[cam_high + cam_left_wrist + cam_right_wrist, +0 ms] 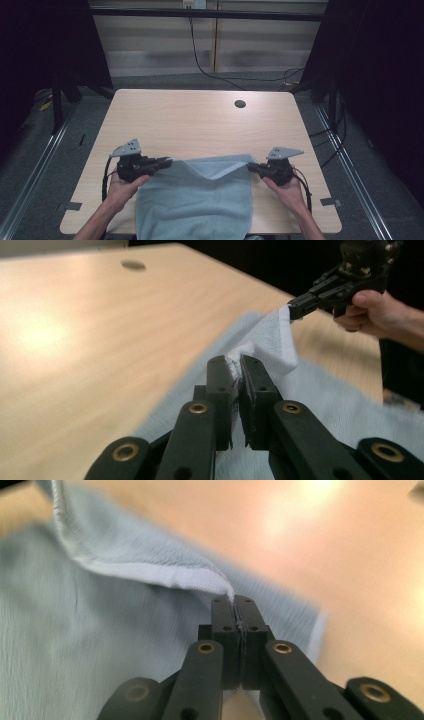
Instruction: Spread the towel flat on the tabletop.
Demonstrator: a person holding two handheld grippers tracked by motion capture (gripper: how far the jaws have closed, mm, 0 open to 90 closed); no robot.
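I've got the left gripper [167,162] pinched on one far corner of the soft, nubbly pale-blue towel [195,200], and the right gripper [251,167] clamped tight on the other corner's hemmed edge. The lifted edge sags in a V between them. The towel lies on the smooth wooden table [200,120], its length running toward me and over the near edge.

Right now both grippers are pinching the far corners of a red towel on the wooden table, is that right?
Not quite: the towel is light blue, not red, as the high view shows. The left gripper and right gripper do each pinch a far corner over the wooden table.
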